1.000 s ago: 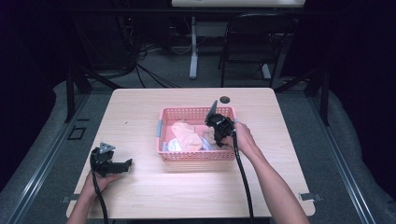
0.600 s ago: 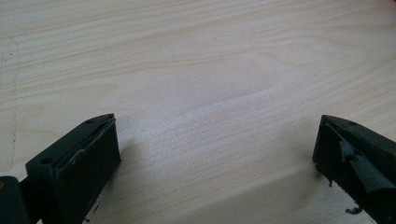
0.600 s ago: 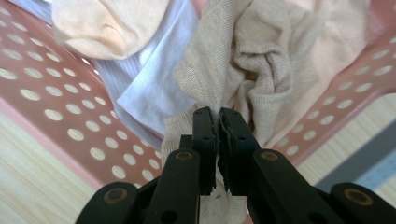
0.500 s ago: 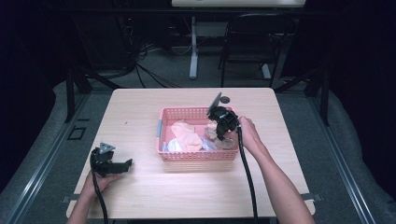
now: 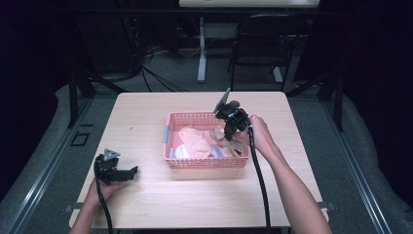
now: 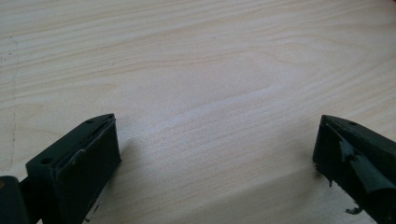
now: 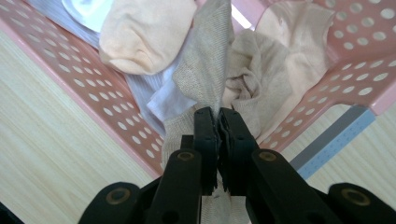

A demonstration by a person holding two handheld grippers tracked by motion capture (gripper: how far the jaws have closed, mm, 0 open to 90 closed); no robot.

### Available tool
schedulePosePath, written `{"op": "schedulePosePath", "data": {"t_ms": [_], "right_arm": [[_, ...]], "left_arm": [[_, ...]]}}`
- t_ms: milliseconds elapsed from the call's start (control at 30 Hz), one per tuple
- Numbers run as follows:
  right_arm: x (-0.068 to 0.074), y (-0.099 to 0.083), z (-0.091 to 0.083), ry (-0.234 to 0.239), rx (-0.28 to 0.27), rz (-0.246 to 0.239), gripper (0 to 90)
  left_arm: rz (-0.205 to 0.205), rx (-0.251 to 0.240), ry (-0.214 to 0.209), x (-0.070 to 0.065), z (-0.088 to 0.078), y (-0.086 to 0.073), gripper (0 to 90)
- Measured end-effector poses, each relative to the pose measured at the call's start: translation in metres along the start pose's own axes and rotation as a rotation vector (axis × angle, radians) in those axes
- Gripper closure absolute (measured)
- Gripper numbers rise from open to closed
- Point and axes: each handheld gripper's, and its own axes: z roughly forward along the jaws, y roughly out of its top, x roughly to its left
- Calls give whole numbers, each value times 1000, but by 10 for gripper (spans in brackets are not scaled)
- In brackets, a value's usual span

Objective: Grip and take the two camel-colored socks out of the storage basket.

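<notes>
A pink perforated basket [image 5: 207, 162] stands mid-table with several pieces of clothing in it, among them a peach one [image 5: 194, 138] and white ones. My right gripper [image 5: 228, 135] hangs over the basket's right half, shut on a beige knitted sock [image 7: 205, 70] that stretches up out of the pile between the jaws. In the right gripper view the basket wall [image 7: 84, 93] runs below the sock. My left gripper [image 5: 132, 171] rests on the table at the front left, open, with bare wood between its fingers [image 6: 79, 163].
The light wooden table [image 5: 146, 112] has free room left of and in front of the basket. A black chair [image 5: 255, 53] and cables stand on the dark floor beyond the far edge. The right gripper's cable [image 5: 260, 185] trails along the forearm.
My right gripper has risen above the basket with the beige sock pinched in it, pulling the sock up from the pile. The left gripper has stayed where it was.
</notes>
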Motion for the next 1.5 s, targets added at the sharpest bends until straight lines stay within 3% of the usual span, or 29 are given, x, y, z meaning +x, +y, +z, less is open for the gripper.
{"op": "schedulePosePath", "data": {"t_ms": [533, 733, 1133, 1500], "right_arm": [[-1, 0, -13, 2, 3, -7, 863], [0, 3, -25, 8, -29, -7, 863], [5, 6, -40, -2, -30, -23, 863], [-6, -6, -61, -28, -51, -4, 863]], "left_arm": [[-1, 0, -1, 0, 0, 0, 2], [0, 0, 0, 0, 0, 0, 2], [0, 0, 0, 0, 0, 0, 3], [3, -2, -2, 0, 0, 0, 2]]}}
